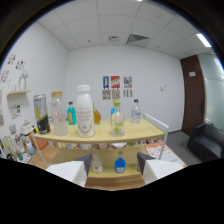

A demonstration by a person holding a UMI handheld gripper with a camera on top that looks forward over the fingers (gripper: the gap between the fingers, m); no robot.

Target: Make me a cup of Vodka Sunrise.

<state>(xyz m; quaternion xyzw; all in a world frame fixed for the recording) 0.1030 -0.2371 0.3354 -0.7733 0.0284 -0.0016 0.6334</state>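
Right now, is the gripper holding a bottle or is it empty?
Gripper: open and empty, short of the wooden shelf; the white bottle stands beyond the fingers, untouched.

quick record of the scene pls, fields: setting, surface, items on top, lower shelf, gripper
setting: office room with posters on the far wall
surface: wooden shelf table
items on top: tall dark can, white bottle, small blue bottle, clear bottle
lower shelf: blue-liquid bottle
gripper: hand-held gripper open, holding nothing, short of the table
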